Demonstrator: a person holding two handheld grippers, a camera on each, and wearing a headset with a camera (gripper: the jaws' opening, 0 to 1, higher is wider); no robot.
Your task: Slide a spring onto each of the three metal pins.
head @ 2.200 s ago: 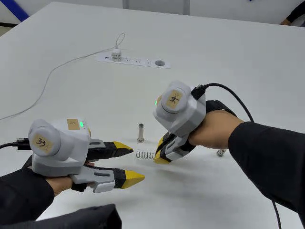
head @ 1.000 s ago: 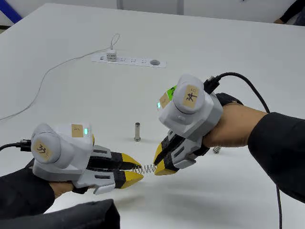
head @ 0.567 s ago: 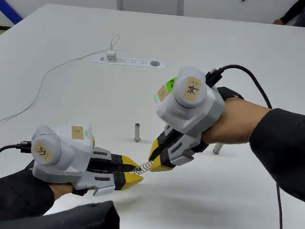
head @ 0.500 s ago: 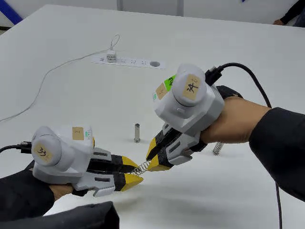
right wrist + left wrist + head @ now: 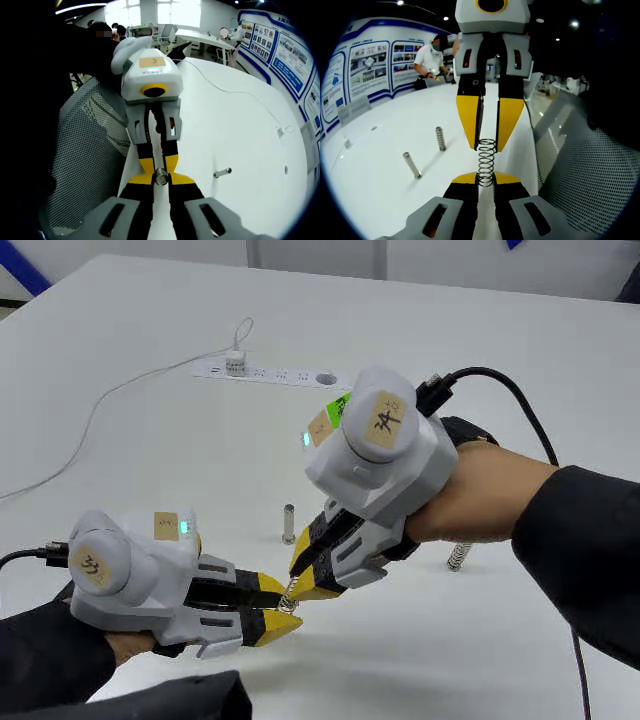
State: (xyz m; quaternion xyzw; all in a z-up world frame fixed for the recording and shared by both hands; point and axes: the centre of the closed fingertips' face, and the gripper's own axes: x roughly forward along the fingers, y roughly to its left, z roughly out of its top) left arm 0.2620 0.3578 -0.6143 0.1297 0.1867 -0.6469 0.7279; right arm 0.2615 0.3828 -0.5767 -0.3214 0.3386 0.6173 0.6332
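— So, what carries it all?
— A white surface (image 5: 150,460). Above it the right gripper (image 5: 300,585) and left gripper (image 5: 275,610) meet tip to tip, both pinched narrow.
— And the pin (image 5: 289,523)?
— Upright, bare, just beyond them, nearer the right. The spring (image 5: 291,592), thin and silvery, bridges their tips, one end clamped in each, slanted off the pin's axis.

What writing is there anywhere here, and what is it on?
"33", handwritten: left sticker, on the left claw.
"34", probably, handwritten: right sticker, on the right claw.
Wall posters: too blurred to read.
Green sticker: unreadable.
Power strip: nothing legible.
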